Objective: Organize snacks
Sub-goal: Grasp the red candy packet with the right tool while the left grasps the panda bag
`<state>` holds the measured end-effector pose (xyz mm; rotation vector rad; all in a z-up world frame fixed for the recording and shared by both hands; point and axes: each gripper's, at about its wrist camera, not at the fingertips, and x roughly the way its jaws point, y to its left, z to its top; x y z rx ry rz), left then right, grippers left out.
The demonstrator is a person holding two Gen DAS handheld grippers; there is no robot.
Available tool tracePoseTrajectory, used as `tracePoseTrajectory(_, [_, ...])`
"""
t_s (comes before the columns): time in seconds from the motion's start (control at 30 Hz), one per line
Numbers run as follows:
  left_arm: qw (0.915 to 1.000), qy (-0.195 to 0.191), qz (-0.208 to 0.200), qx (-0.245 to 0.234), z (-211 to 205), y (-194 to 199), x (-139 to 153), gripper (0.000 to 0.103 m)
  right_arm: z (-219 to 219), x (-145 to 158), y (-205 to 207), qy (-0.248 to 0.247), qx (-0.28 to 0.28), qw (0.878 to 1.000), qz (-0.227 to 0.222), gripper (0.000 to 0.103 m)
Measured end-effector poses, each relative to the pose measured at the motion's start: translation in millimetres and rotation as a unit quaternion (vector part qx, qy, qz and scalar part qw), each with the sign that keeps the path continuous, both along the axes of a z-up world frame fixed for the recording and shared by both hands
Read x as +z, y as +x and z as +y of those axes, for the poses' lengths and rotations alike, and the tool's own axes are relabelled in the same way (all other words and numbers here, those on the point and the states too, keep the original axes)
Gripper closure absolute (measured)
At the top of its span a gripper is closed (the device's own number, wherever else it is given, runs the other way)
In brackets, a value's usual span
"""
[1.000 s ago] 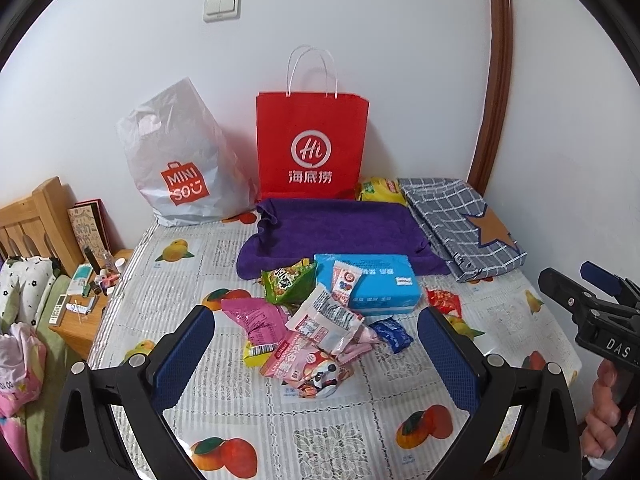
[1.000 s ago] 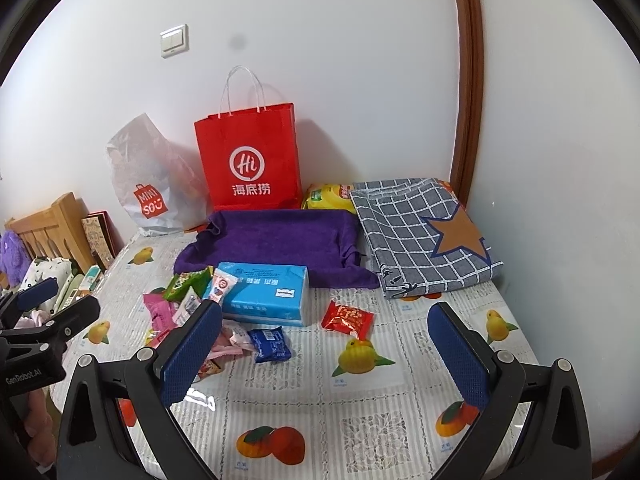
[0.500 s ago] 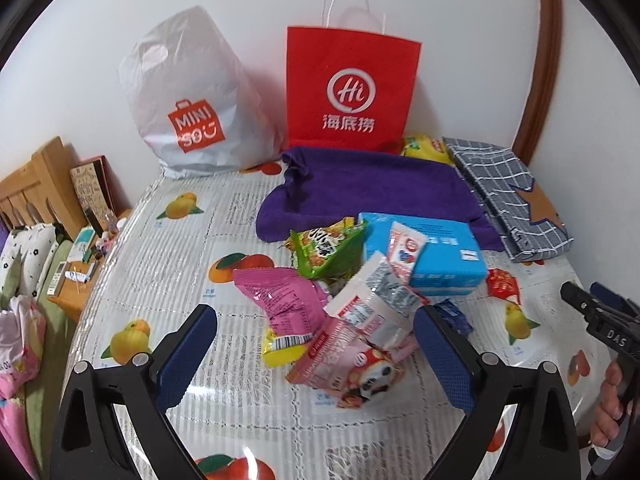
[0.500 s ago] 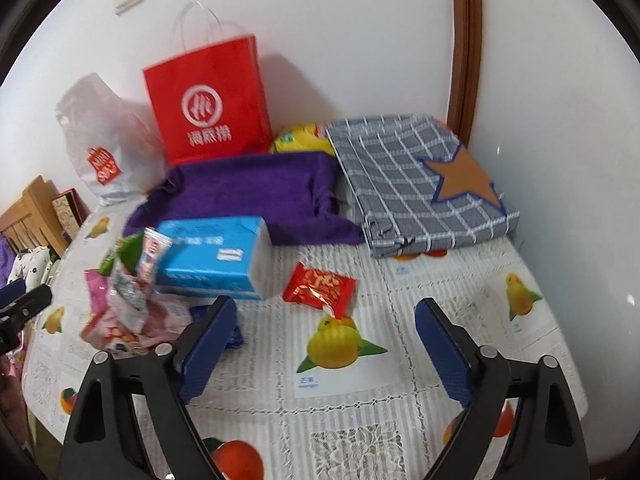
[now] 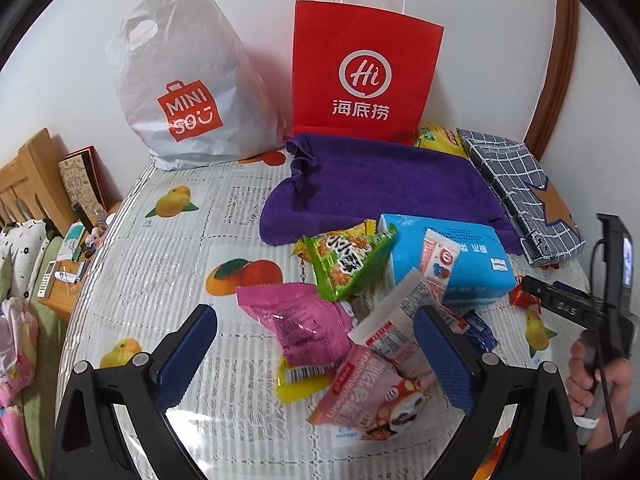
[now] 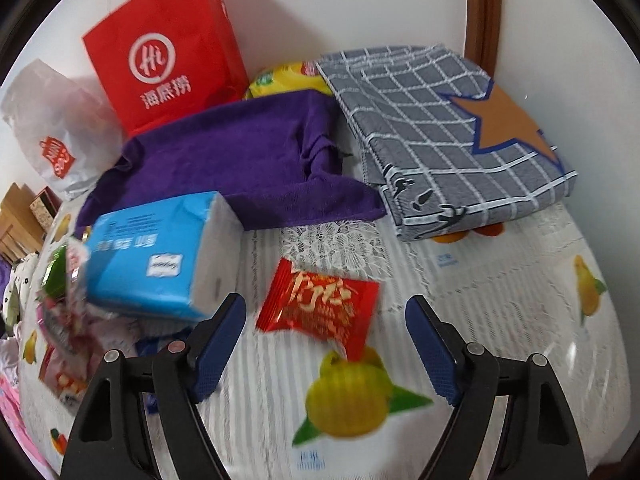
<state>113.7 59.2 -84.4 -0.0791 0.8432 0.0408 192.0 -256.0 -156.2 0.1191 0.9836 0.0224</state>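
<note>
- Tablecloth (image 5: 168,272), printed with fruit, was seen spread under everything.
- A purple towel (image 5: 384,184) was laid at twelve o'clock, with a red paper bag (image 5: 364,72) stood behind it.
- A blue tissue pack (image 6: 152,260) was placed at ten o'clock of the red snack packet (image 6: 320,304).
- A pink packet (image 5: 300,324) was found between the wide-open fingers of the left gripper (image 5: 316,348), untouched.
- The right gripper (image 6: 326,344) was caught closing, its pads not yet pressed on the red snack packet, at twelve o'clock of them.
</note>
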Motion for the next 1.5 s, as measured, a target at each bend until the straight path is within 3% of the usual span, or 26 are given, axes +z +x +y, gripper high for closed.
tracePoseTrajectory(0.23, [0.9999, -0.008, 0.01, 0.002, 9, 13, -7, 0.004, 4, -27, 23, 0.015, -0.009, 0.999, 0.041, 0.021])
tracePoseTrajectory(0.47, [0.9999, -0.009, 0.011, 0.001, 13, 16, -10, 0.004, 16, -34, 21, -0.029, 0.005, 0.999, 0.028, 0.021])
tracePoseTrajectory(0.67, [0.9998, -0.016, 0.015, 0.002, 19, 9, -14, 0.004, 11, -31, 15, -0.034, 0.017, 0.999, 0.016, 0.038])
tracePoseTrajectory(0.8, [0.9994, -0.023, 0.025, -0.006, 18, 2, -21, 0.004, 6, -23, 8, -0.023, 0.02, 0.999, 0.014, 0.045])
tracePoseTrajectory(1.23, [0.9923, -0.065, 0.083, -0.064, -18, -11, -71, 0.004, 6, -14, -40, -0.013, 0.035, 0.999, 0.01, 0.047])
tracePoseTrajectory(1.4, [0.9931, -0.045, 0.08, -0.073, -33, -12, -79, 0.004, -1, -10, -60, -0.022, 0.035, 0.999, 0.004, 0.047])
tracePoseTrajectory(1.5, [0.9931, -0.037, 0.078, -0.08, -38, -13, -78, 0.019, -5, -7, -70, -0.022, 0.032, 0.999, 0.001, 0.047])
